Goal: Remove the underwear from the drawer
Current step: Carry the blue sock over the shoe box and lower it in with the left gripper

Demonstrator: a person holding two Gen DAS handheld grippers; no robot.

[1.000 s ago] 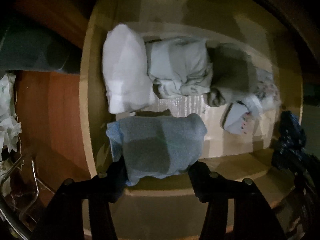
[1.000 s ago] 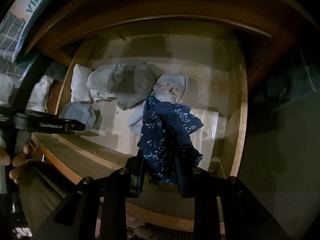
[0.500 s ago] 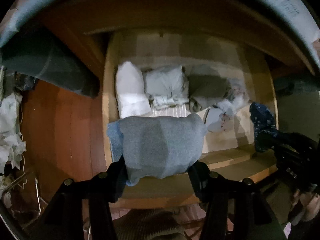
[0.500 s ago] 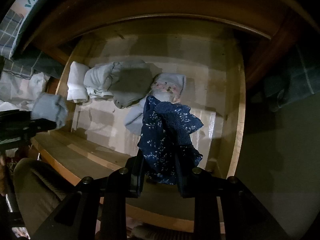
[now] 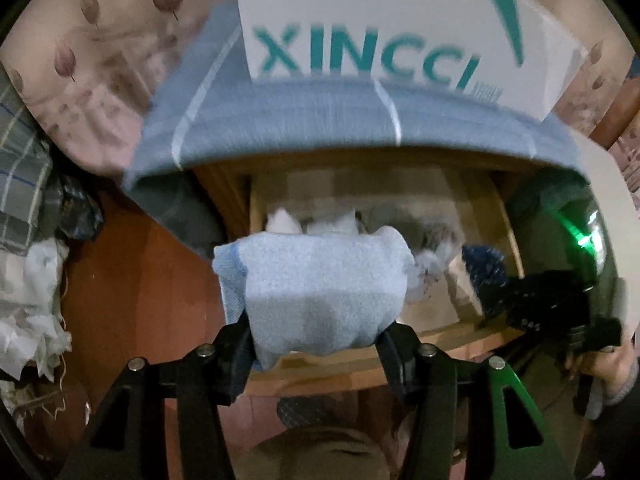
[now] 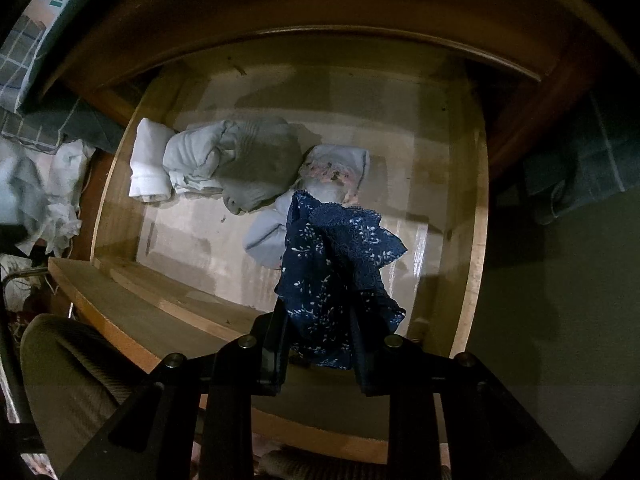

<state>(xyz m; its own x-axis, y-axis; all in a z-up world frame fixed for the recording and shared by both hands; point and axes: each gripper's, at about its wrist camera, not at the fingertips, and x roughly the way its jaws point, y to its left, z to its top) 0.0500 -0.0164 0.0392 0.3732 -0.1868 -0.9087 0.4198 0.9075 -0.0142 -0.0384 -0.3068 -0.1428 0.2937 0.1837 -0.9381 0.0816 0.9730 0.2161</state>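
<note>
My left gripper (image 5: 316,344) is shut on a folded light blue underwear (image 5: 320,292) and holds it high above the open wooden drawer (image 5: 440,340). My right gripper (image 6: 320,344) is shut on a navy floral lace underwear (image 6: 336,260) and holds it above the drawer's (image 6: 472,216) front right part. In the drawer lie a white folded piece (image 6: 148,164), a pale grey piece (image 6: 196,160), a darker grey piece (image 6: 260,164) and a floral white piece (image 6: 336,168). The right gripper shows in the left wrist view (image 5: 508,296) with the navy piece (image 5: 484,268).
A blue striped cloth (image 5: 320,120) hangs over the top above the drawer, with a white box (image 5: 380,20) lettered in teal on it. Crumpled white items (image 5: 28,296) lie at the left. A grey-green wall (image 6: 560,300) is right of the drawer.
My left gripper has risen and pulled back with the blue underwear, so the cloth and box on top have come into view. My right gripper has barely moved.
</note>
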